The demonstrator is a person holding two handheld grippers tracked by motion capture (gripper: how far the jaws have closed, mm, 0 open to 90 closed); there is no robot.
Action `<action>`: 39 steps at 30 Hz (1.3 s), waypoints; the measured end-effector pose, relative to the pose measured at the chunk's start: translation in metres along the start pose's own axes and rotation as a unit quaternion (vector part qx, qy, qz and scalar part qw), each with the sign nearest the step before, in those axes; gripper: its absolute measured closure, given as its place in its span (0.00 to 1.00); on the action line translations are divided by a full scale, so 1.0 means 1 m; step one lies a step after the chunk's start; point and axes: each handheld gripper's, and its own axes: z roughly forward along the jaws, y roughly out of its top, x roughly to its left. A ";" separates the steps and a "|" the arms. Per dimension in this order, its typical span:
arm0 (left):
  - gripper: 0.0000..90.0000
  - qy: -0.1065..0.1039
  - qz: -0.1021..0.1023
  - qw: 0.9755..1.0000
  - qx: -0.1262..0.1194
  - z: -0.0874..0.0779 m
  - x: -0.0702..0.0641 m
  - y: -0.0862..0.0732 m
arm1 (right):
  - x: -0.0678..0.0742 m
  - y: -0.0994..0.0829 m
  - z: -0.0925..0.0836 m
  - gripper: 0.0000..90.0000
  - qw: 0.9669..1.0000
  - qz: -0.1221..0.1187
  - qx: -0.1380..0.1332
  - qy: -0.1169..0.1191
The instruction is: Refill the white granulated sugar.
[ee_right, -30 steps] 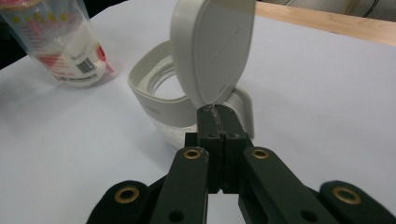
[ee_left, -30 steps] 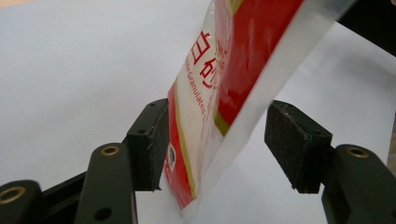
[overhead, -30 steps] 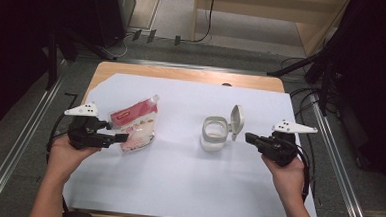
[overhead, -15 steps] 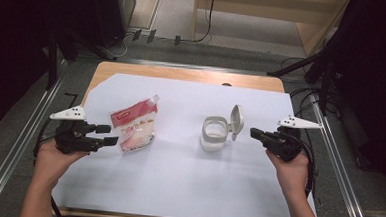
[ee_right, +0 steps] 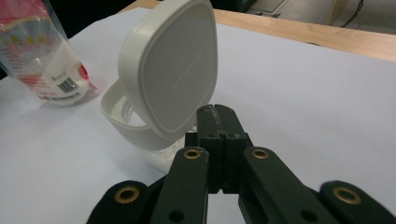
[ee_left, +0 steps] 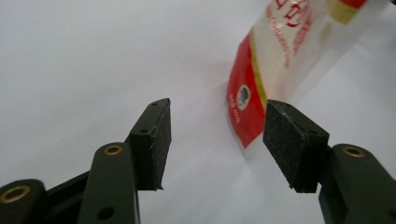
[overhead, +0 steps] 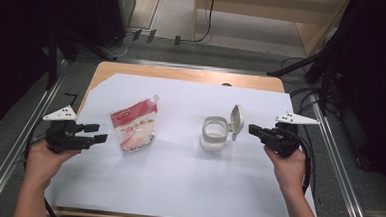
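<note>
Since a second ago, the left gripper point(overhead: 95, 132) has backed away from the red-and-white pouch point(overhead: 134, 127) toward the table's 9 o'clock edge, so it now sits clear of the bag with its jaws spread and nothing between them. At the table's 3 o'clock side the right gripper point(overhead: 254, 130) holds its place, jaws pressed together, empty, just beside the white container point(overhead: 214, 134), whose hinged lid point(overhead: 237, 120) stands open.
</note>
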 end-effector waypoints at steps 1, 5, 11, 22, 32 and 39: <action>0.48 0.002 -0.002 1.000 0.000 0.001 0.001 0.001 | 0.001 0.002 0.001 1.00 1.000 -0.002 0.000 -0.001; 0.46 0.002 -0.005 1.000 0.005 0.011 0.001 0.006 | -0.002 0.006 0.005 1.00 1.000 0.003 0.001 0.001; 0.43 -0.008 -0.009 1.000 0.004 0.022 0.001 0.015 | -0.006 0.016 0.010 1.00 1.000 0.010 0.001 0.006; 0.43 -0.012 -0.006 1.000 0.023 0.036 0.001 0.022 | -0.009 0.025 0.032 1.00 1.000 0.012 0.008 0.005; 0.43 -0.014 -0.007 1.000 0.020 0.035 0.001 0.022 | 0.004 0.025 0.035 1.00 1.000 -0.006 0.012 0.009; 0.44 -0.016 -0.007 1.000 0.024 0.036 0.001 0.021 | 0.010 0.027 0.035 1.00 1.000 -0.014 0.015 0.016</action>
